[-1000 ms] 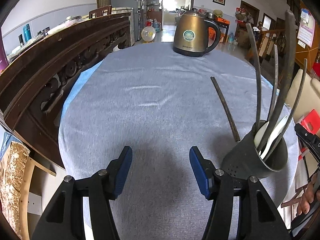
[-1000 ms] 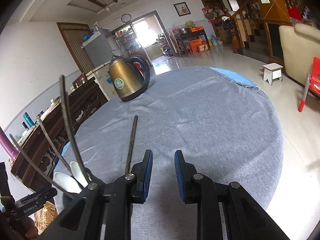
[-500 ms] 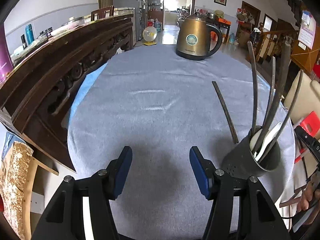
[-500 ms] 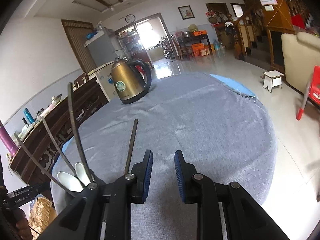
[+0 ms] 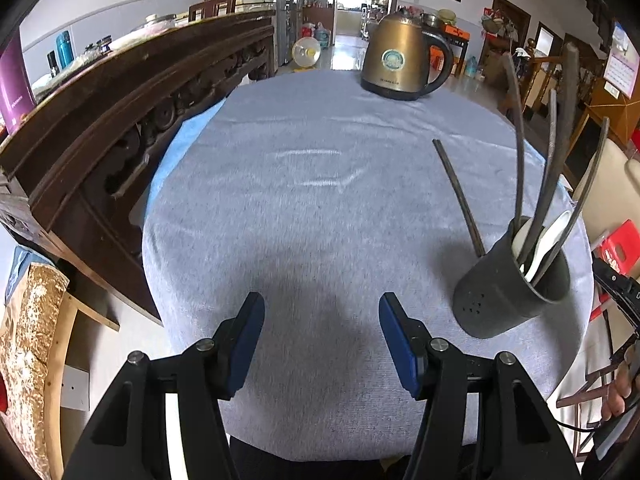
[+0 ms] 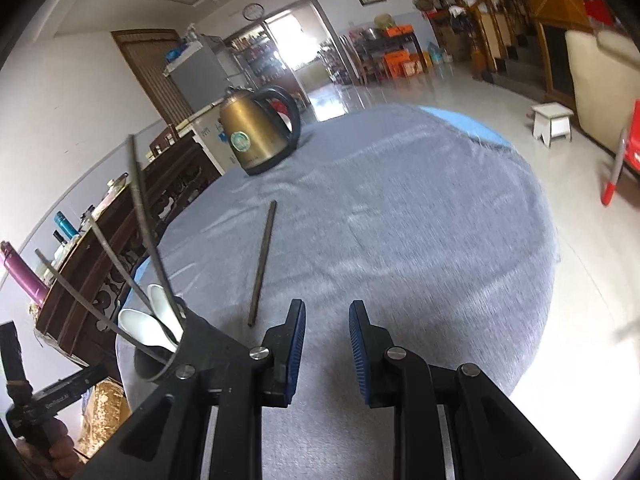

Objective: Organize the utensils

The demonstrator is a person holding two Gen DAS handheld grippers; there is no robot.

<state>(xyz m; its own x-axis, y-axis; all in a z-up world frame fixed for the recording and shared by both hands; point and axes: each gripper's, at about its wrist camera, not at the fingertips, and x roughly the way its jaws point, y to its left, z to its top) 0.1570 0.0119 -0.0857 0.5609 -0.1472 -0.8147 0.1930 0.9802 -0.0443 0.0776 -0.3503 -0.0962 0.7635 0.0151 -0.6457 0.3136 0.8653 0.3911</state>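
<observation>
A dark grey utensil cup (image 5: 505, 292) stands near the table's right front edge and holds several dark chopsticks and white spoons (image 5: 551, 236). One dark chopstick (image 5: 458, 196) lies loose on the grey cloth just beyond the cup. My left gripper (image 5: 320, 332) hovers open over bare cloth, left of the cup, with nothing between its fingers. In the right wrist view the cup (image 6: 160, 354) sits at lower left and the loose chopstick (image 6: 263, 260) lies ahead and left of my right gripper (image 6: 326, 338), whose jaws stand narrowly apart and hold nothing.
A bronze electric kettle (image 5: 402, 62) stands at the far side of the round table (image 5: 280, 200). A carved dark wooden cabinet (image 5: 132, 104) runs along the table's left. A hand (image 5: 618, 396) holding the other gripper shows at the right edge.
Both views have drawn back a little, so the cup and the loose chopstick sit farther from the fingers. The jaws of both grippers have kept the same gaps.
</observation>
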